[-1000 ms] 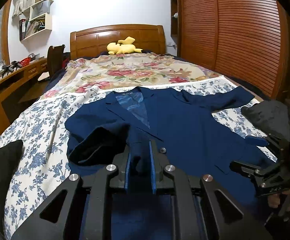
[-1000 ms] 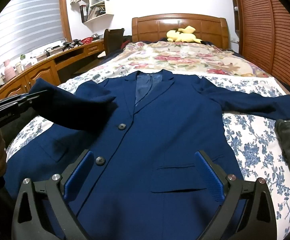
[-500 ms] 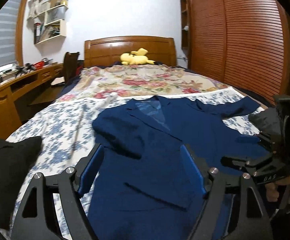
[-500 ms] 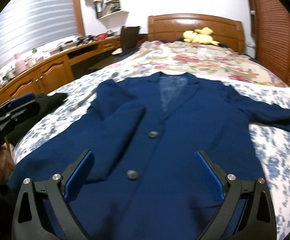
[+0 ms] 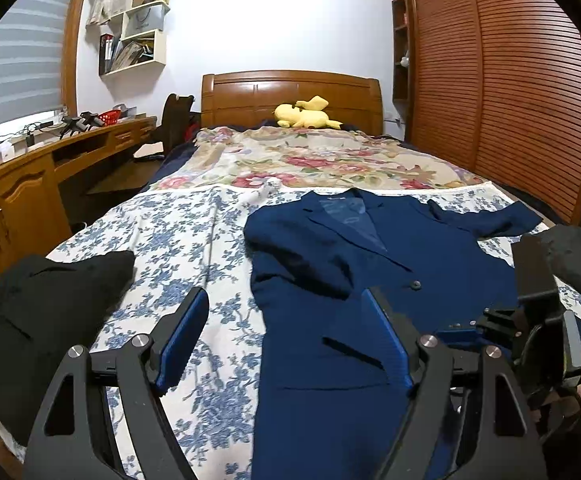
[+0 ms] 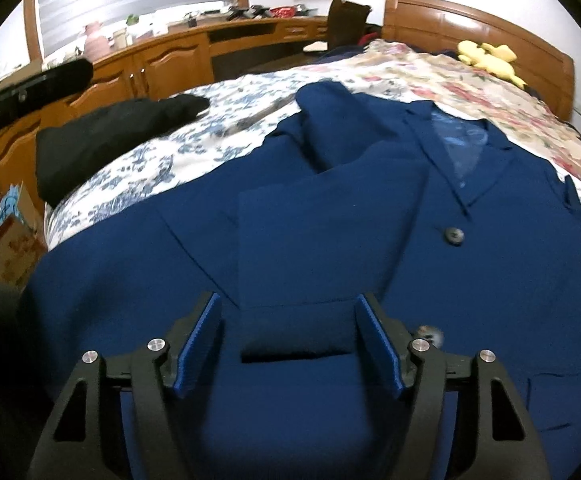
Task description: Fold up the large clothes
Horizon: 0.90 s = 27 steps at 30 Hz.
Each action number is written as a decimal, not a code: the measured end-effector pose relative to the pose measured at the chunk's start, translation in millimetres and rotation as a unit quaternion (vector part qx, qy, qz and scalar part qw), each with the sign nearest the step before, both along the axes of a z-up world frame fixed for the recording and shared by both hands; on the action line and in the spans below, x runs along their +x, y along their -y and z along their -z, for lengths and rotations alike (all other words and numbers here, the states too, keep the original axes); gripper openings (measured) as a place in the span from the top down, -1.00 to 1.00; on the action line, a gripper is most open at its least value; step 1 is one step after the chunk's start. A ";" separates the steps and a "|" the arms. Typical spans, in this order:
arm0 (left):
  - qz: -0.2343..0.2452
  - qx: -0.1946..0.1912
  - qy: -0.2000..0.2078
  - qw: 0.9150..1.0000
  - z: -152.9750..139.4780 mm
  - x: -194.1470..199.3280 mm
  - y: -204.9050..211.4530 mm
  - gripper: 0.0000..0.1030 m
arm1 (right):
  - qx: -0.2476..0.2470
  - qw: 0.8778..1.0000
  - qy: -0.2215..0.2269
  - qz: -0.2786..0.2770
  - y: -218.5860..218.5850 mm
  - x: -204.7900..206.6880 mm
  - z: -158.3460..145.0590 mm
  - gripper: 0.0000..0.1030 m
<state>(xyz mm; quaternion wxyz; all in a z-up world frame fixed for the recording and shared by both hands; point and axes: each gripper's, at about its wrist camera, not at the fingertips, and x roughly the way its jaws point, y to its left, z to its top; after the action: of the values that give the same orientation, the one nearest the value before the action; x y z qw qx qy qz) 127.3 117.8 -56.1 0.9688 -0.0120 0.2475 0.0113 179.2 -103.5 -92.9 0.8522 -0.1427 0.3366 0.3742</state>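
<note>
A navy blue jacket [image 5: 370, 280] lies face up on the bed, one sleeve folded over its front [image 5: 302, 264], the other stretched out to the right [image 5: 502, 220]. My left gripper [image 5: 286, 340] is open and holds nothing; it hovers over the jacket's left edge. In the right wrist view, the folded sleeve's cuff [image 6: 294, 320] lies between the blue pads [image 6: 198, 344] of my right gripper [image 6: 290, 344]. Its jaws are closing, and a thin gap shows on each side of the cuff. The right gripper [image 5: 530, 320] also shows at the right of the left wrist view.
A black garment [image 5: 42, 312] lies at the bed's left corner on the blue-flowered sheet [image 5: 170, 240]. A yellow plush toy [image 5: 306, 116] sits by the headboard. A wooden desk [image 6: 162, 56] runs along the left, a slatted wardrobe [image 5: 510, 100] along the right. A cardboard box [image 6: 14, 236] stands beside the bed.
My left gripper let go of the sleeve, opened and drew back to the left. The sleeve now rests on the jacket front. My right gripper came down over the cuff and its jaws narrowed.
</note>
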 end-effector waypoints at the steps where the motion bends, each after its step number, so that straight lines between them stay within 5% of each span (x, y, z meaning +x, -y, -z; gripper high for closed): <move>1: -0.001 0.000 0.000 1.000 0.3 -0.7 -1.6 -0.54 | -0.008 1.000 -0.001 -0.002 -1.8 1.9 2.7 -0.34; 4: -0.001 0.003 -0.002 1.000 2.0 -1.3 -3.8 -0.54 | -0.033 0.999 0.002 -0.002 -10.6 3.5 6.9 -0.21; 9: 0.000 0.003 -0.004 1.000 3.1 -1.0 -4.0 -0.54 | -0.040 0.999 0.013 -0.007 -11.6 5.4 4.5 0.60; 12: 0.006 0.001 -0.007 1.000 4.8 -0.6 -1.4 -0.54 | -0.031 0.999 0.019 0.000 -3.6 4.5 1.3 0.77; 19: 0.025 0.007 -0.009 1.000 5.1 3.0 15.3 -0.54 | 0.041 0.997 0.058 0.036 41.3 -3.6 -34.6 0.81; 27: 0.044 0.011 -0.011 0.999 4.1 9.4 40.8 -0.54 | 0.128 0.978 0.110 0.119 139.9 -31.8 -80.0 0.81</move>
<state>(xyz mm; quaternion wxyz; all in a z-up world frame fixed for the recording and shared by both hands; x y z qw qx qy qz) 136.6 77.0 -60.3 0.9657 0.0094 0.2578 -0.0282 147.5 -243.4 -12.9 0.9338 -0.0317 0.2044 0.2920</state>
